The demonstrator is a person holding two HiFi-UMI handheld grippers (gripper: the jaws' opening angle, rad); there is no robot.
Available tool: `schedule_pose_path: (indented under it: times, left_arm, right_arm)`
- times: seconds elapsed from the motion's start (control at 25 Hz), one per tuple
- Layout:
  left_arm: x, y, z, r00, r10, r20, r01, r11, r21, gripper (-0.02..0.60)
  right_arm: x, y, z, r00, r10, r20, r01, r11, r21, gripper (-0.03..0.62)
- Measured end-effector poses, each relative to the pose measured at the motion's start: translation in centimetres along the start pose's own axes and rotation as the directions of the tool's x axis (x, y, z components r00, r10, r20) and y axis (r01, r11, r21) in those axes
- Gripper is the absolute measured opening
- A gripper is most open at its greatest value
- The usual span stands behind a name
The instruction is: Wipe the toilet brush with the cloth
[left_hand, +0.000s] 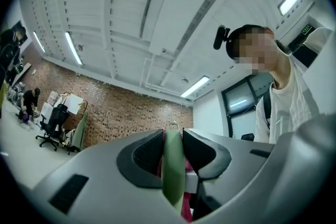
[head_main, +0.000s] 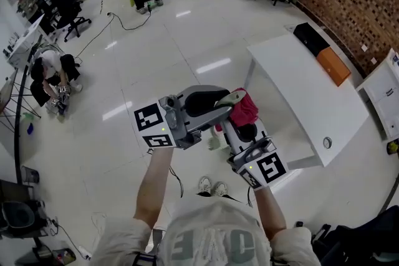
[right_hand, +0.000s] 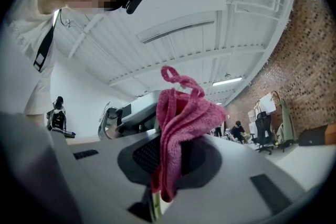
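Both claws were held up in front of the person, close together, their tips meeting over the pale floor [head_main: 156, 53].

Left claw [left_hand: 173, 139]: clenched on the toilet brush [left_hand: 172, 176]. The pale green handle stood upright between the two dark pads, and both pads pressed against it. The handle ran from the base of the jaws up to just past the tips. A strip of pink showed directly behind it, on the far side of the jaws.

Right claw [right_hand: 168, 157]: clenched on the cloth [right_hand: 181, 123]. The pink towelling was bunched between the pads. A thick fold rose above the tips, with a thin loop at its top, and a shorter tail hung below the pads. A sliver of pale green showed at the base of this claw's jaws, under the cloth. It was probably part of the brush, though too little of it showed to be sure.

From the head view, the cloth sat at the point where the two claws met, touching or just beside the handle. A pale object hung below the left claw. The white table [head_main: 312, 103] stood beyond the right claw, well apart from both.
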State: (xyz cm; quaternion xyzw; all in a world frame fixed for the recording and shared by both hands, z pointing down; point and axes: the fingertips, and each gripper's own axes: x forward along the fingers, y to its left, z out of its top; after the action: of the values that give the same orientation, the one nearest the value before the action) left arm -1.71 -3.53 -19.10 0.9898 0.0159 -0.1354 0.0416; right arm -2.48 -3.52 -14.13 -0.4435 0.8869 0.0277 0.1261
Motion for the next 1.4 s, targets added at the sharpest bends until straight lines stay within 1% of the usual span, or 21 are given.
schedule_pose_path:
  times: [0.16,0.32,0.48,0.6,0.72,0.84,0.92,1.04,1.08,1.12,1.16,1.2,1.24,1.28,1.32,1.4]
  left_arm:
    - [0.2,0.3,0.1,0.999,0.03,-0.022,-0.029,0.999,0.02,0.123]
    - [0.3,0.6,1.7,0.999,0.037,0.017,-0.038,0.998,0.041,0.123]
    - [0.3,0.7,4.5,0.999,0.032,0.03,-0.033,0.998,0.056,0.123]
    - [0.1,1.0,6.8,0.999,0.028,0.046,-0.03,0.998,0.05,0.123]
    - [0.0,1.0,7.6,0.997,0.035,0.066,-0.038,0.998,0.044,0.123]
    - [0.0,0.9,7.2,0.997,0.062,0.05,-0.064,0.996,0.057,0.123]
    - [-0.3,1.7,6.3,0.994,0.105,0.028,-0.106,0.992,0.066,0.123]
    - [-1.3,3.7,4.7,0.982,0.191,-0.014,-0.189,0.979,0.074,0.123]
    - [-1.6,4.2,4.4,0.978,0.207,-0.017,-0.205,0.976,0.073,0.123]
    - [-1.8,4.5,4.2,0.977,0.214,-0.015,-0.212,0.975,0.068,0.123]
    - [-1.9,4.6,4.1,0.977,0.214,-0.008,-0.213,0.975,0.062,0.123]
    - [-1.8,4.6,4.2,0.978,0.209,0.002,-0.209,0.976,0.054,0.123]
    - [-1.6,4.6,4.3,0.979,0.203,0.016,-0.203,0.978,0.047,0.123]
    - [-1.3,4.5,4.5,0.98,0.195,0.031,-0.196,0.98,0.039,0.123]
    - [-0.9,4.4,4.7,0.982,0.185,0.044,-0.187,0.982,0.031,0.123]
    - [-0.2,4.1,5.0,0.984,0.17,0.057,-0.172,0.985,0.021,0.123]
  right_arm:
    - [-0.3,0.9,-1.4,0.998,0.05,-0.022,-0.05,0.999,0.009,0.031]
    - [-0.1,1.4,-3.1,0.995,0.084,-0.058,-0.084,0.996,-0.003,0.031]
    - [0.7,1.7,-4.5,0.991,0.081,-0.108,-0.08,0.997,0.014,0.031]
    - [1.7,1.6,-6.0,0.985,0.07,-0.155,-0.067,0.997,0.024,0.031]
    - [1.5,1.3,-9.0,0.978,0.07,-0.198,-0.064,0.997,0.038,0.032]
    - [0.9,1.2,-10.9,0.973,0.085,-0.214,-0.077,0.996,0.045,0.031]
    - [0.7,0.9,-10.5,0.977,0.058,-0.203,-0.057,0.998,0.012,0.032]
    - [0.1,1.6,-7.8,0.992,-0.005,-0.123,-0.004,0.997,-0.074,0.031]
    - [0.1,2.2,-7.0,0.996,-0.002,-0.092,-0.008,0.994,-0.108,0.031]
    - [0.1,2.9,-6.8,0.997,0.012,-0.08,-0.024,0.988,-0.155,0.031]
    - [0.1,3.5,-7.5,0.994,0.024,-0.11,-0.047,0.976,-0.211,0.031]
    - [-0.1,3.7,-9.1,0.984,0.018,-0.177,-0.064,0.964,-0.259,0.031]
    - [-0.2,3.5,-10.9,0.969,-0.008,-0.248,-0.066,0.955,-0.289,0.031]
    - [-0.2,3.1,-12.3,0.953,-0.043,-0.299,-0.054,0.95,-0.309,0.032]
    - [-0.1,2.5,-13.1,0.942,-0.076,-0.326,-0.035,0.946,-0.321,0.031]
    - [0.1,1.6,-13.1,0.937,-0.124,-0.326,0.016,0.949,-0.314,0.031]
